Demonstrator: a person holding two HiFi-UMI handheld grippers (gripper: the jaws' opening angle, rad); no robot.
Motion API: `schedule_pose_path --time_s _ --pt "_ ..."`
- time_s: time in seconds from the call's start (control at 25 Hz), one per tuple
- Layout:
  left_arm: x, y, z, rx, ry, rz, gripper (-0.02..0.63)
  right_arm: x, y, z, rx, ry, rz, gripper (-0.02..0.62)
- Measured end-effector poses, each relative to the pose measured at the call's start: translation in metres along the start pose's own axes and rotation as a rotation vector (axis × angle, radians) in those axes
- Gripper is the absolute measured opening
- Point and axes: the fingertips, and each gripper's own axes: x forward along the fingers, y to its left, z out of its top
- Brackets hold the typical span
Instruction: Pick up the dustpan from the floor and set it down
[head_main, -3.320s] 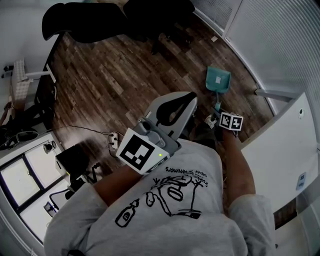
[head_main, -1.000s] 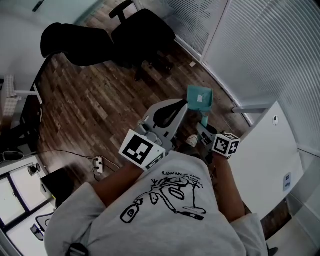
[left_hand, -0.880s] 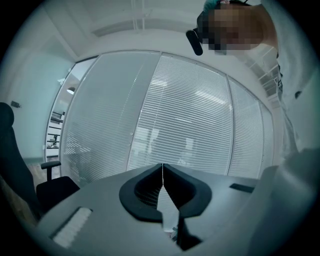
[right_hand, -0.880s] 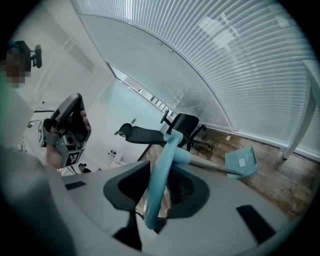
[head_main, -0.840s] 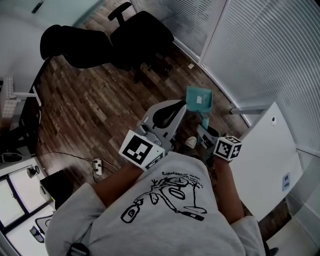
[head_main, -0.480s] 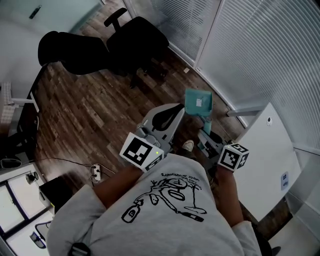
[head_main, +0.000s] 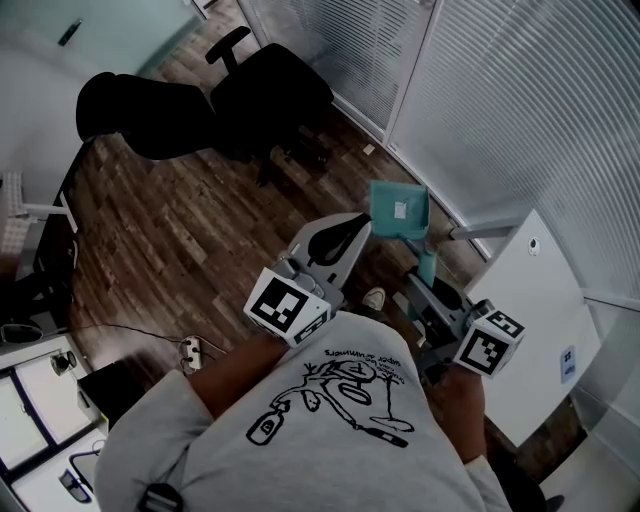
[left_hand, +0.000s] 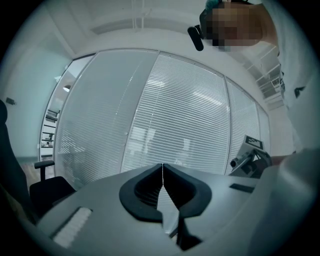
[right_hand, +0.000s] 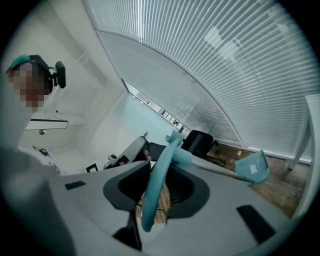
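My right gripper (right_hand: 157, 174) is clamped partway closed on the handle of the teal dustpan (head_main: 400, 211), holding it in the air above the wooden floor (head_main: 175, 235) with its pan out ahead toward the window blinds (head_main: 520, 110), while my left gripper (left_hand: 162, 168) is empty, its 2 jaws pressed together.

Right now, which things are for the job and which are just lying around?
For the job:
dustpan, held by its long handle
right gripper, shut on that handle

Just around:
left gripper, shut and empty
black chairs
power strip on the floor
white table
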Motion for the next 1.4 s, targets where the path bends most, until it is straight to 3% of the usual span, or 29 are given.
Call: schedule_pose_path --time_s 0.36,1.4 --pt "0.003 0.009 0.001 -0.002 0.006 0.002 0.002 -0.002 0.025 0.021 -0.025 -0.010 0.021 0.091" --pt "0.008 0.009 0.000 0.006 0.014 0.008 0.002 0.006 0.007 0.020 -0.012 -0.002 0.020 0.091"
